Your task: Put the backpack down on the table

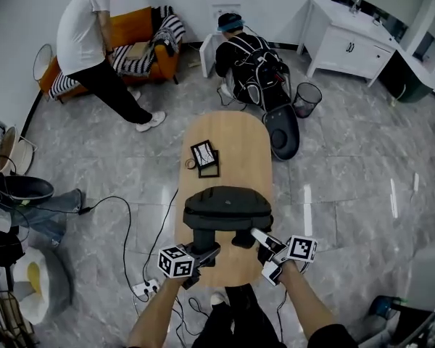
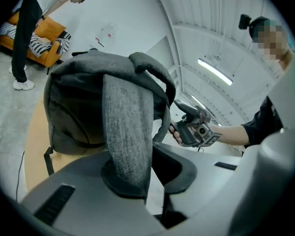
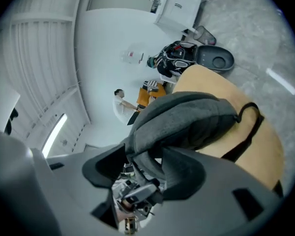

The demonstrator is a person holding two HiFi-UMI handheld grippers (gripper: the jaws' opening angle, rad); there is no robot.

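Left gripper [image 1: 205, 254] clamped on strap [image 2: 128, 132] | right gripper [image 1: 264, 252] spread wide | settle backpack [image 1: 227, 205] flat on tabletop [image 1: 232, 143], lower centre, before letting go.

Backpack [image 1: 227, 207] blocks the table's [image 1: 241, 142] near end; beyond small frames [image 1: 205, 157], bare wood.

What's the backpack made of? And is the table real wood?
Backpack: looks like soft dark grey woven cloth, matte; its strap shows a flecked weave up close. Table: smooth, pale wood-coloured top; real wood or a printed surface, I can't tell.
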